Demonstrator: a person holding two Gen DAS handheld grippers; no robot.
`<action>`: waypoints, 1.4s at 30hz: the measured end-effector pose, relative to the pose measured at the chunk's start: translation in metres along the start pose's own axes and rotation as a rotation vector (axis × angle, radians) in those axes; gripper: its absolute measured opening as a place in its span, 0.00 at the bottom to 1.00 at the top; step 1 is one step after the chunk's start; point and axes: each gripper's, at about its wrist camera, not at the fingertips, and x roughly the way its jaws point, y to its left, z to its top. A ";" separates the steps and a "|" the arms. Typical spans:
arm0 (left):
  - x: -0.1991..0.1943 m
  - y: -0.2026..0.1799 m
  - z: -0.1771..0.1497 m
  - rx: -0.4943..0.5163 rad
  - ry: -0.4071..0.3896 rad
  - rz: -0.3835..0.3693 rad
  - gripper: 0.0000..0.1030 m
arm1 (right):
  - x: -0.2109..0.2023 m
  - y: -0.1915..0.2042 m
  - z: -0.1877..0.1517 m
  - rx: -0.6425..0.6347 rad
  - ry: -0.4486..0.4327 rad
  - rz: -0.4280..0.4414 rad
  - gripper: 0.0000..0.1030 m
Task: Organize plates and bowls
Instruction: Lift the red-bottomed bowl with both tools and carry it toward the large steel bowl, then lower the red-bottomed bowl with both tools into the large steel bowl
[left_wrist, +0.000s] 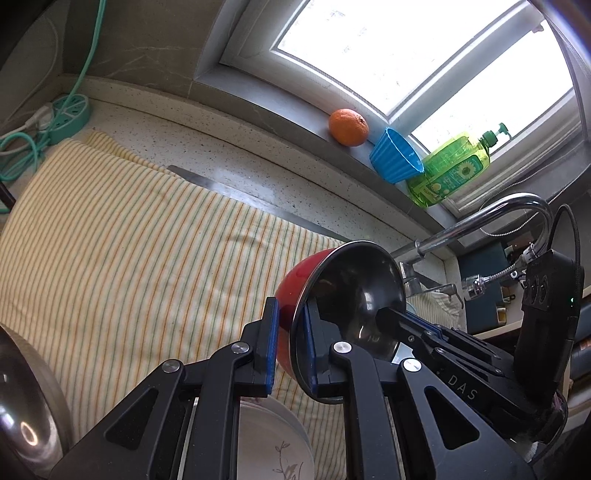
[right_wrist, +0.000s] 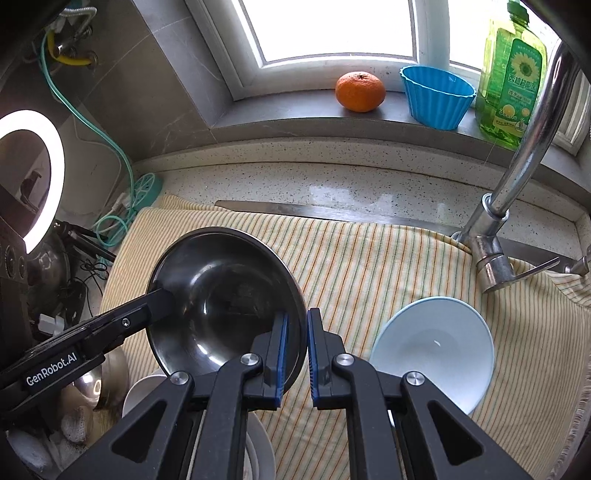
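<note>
Behind both grippers, bowl (right_wrist: 221, 295) half-hidden.

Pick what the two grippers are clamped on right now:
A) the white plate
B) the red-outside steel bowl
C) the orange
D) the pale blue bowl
B: the left gripper and the right gripper each pinch the rim of the red bowl, raised off the striped cloth.

Home kitchen, sink area: a chrome tap (right_wrist: 517, 177) rises beside a speckled stone surface (right_wrist: 332, 184); dish soap bottle (right_wrist: 511, 74), orange (right_wrist: 360, 91) and blue cup (right_wrist: 437, 96) stand on the windowsill (right_wrist: 295, 118).
</note>
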 end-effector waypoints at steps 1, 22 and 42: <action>-0.004 0.004 -0.002 -0.005 -0.006 0.000 0.11 | -0.001 0.005 -0.001 -0.006 -0.001 0.002 0.09; -0.086 0.072 -0.037 -0.093 -0.083 0.045 0.11 | -0.005 0.108 -0.028 -0.130 0.031 0.074 0.09; -0.147 0.151 -0.068 -0.239 -0.156 0.118 0.11 | 0.019 0.209 -0.044 -0.290 0.100 0.168 0.09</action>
